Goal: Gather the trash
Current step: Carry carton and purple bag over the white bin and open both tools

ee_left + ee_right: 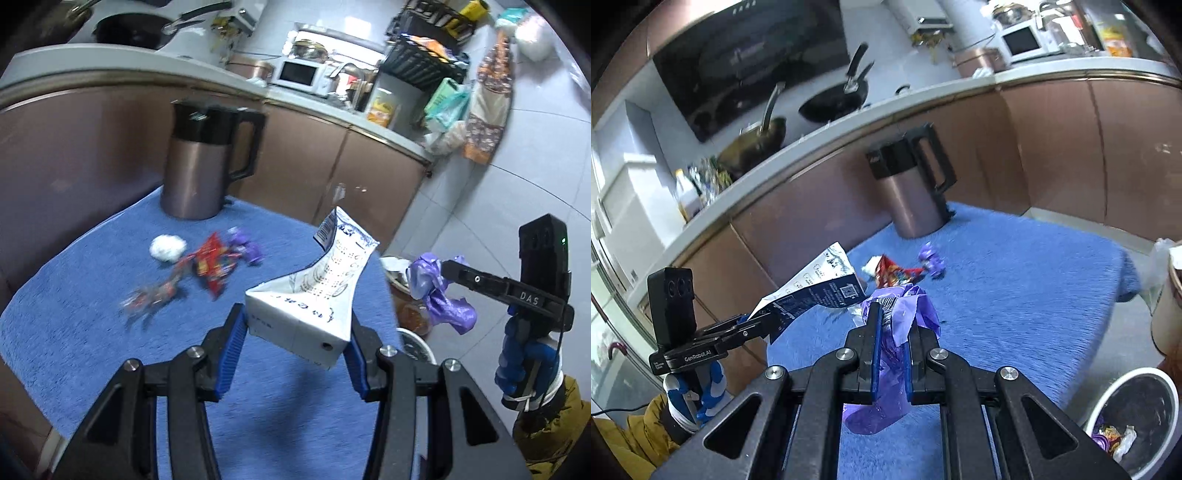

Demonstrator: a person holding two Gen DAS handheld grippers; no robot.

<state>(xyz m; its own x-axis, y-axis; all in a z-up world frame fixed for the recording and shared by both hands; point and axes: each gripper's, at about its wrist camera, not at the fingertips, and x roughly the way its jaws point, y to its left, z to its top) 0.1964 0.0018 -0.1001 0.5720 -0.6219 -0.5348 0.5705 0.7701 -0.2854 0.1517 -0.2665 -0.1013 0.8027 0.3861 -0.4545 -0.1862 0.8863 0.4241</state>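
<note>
Kitchen, blue towel-covered table [92, 314] before brown cabinets; kettle [199, 166] at back.
Left gripper [297, 328] clamped on flattened milk carton [310, 295], lifted off towel for carrying.
Right gripper [891, 332] pinched on purple wrapper [886, 369], near white bin [1137, 417] beside table, likely for dropping.
Red wrapper [212, 264], white wad [167, 248] not yet collected.

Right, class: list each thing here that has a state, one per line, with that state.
Left gripper: shut on the milk carton.
Milk carton: flattened, lifted off the table.
Right gripper: shut on the purple wrapper.
Purple wrapper: crumpled, held.
Kettle: upright, lid closed.
Bin: open, partly filled.
</note>
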